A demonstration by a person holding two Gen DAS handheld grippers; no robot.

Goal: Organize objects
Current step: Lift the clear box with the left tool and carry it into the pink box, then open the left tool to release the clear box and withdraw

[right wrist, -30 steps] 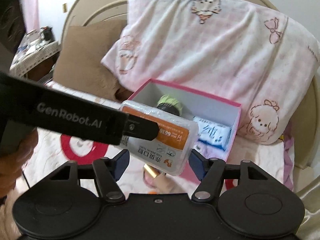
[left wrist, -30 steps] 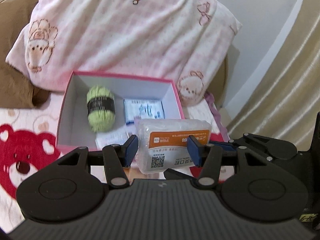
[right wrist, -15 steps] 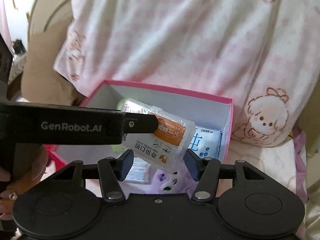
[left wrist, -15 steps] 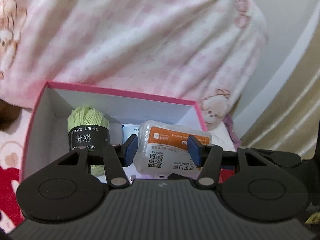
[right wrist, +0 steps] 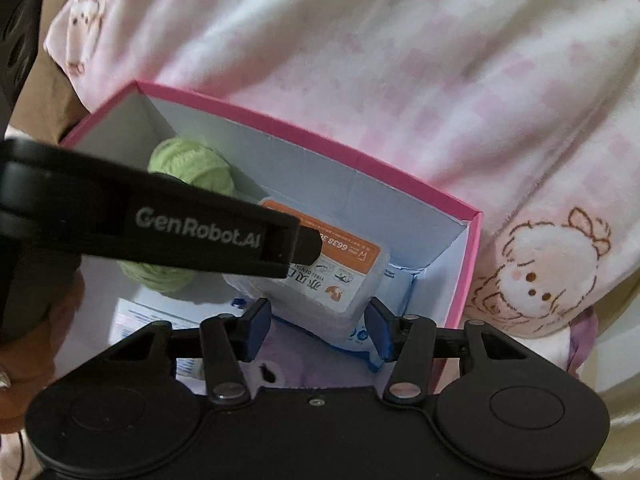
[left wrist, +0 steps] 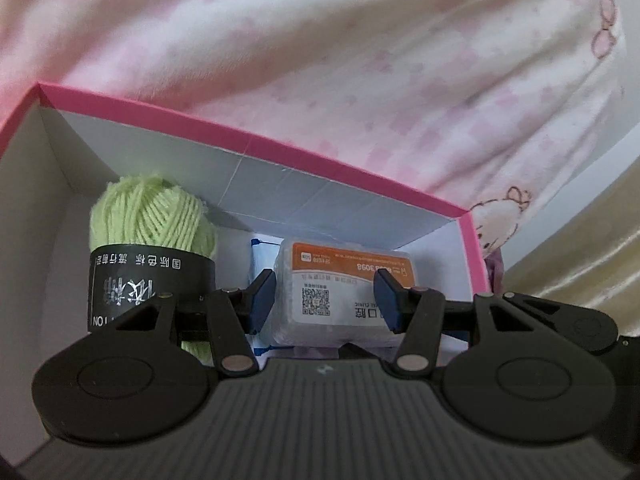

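A clear plastic pack with an orange label [left wrist: 348,280] hangs low inside the pink box [left wrist: 280,152], and my left gripper [left wrist: 324,300] is shut on its sides. To its left, a green yarn ball [left wrist: 148,224] with a black band stands in the box. In the right wrist view, the left gripper's black finger [right wrist: 160,224] crosses over the pack [right wrist: 344,276]. My right gripper [right wrist: 318,330] sits at the pack's near end and its jaws are closing. The pack's edge lies between the pads without visible pressure. A purple plush [right wrist: 280,364] lies under them.
A blue packet [right wrist: 400,280] lies under the pack, and a white packet [right wrist: 136,316] at the box's near left. A pink patterned pillow [right wrist: 400,60] leans behind the box [right wrist: 360,160]. Also in view: a brown cushion [right wrist: 52,96] far left, a hand [right wrist: 24,360], and a beige curtain [left wrist: 580,240] on the right.
Both grippers have come forward and down, and the pack has gone from above the box's front edge to inside it. The right gripper's fingers have narrowed around the pack's near end.
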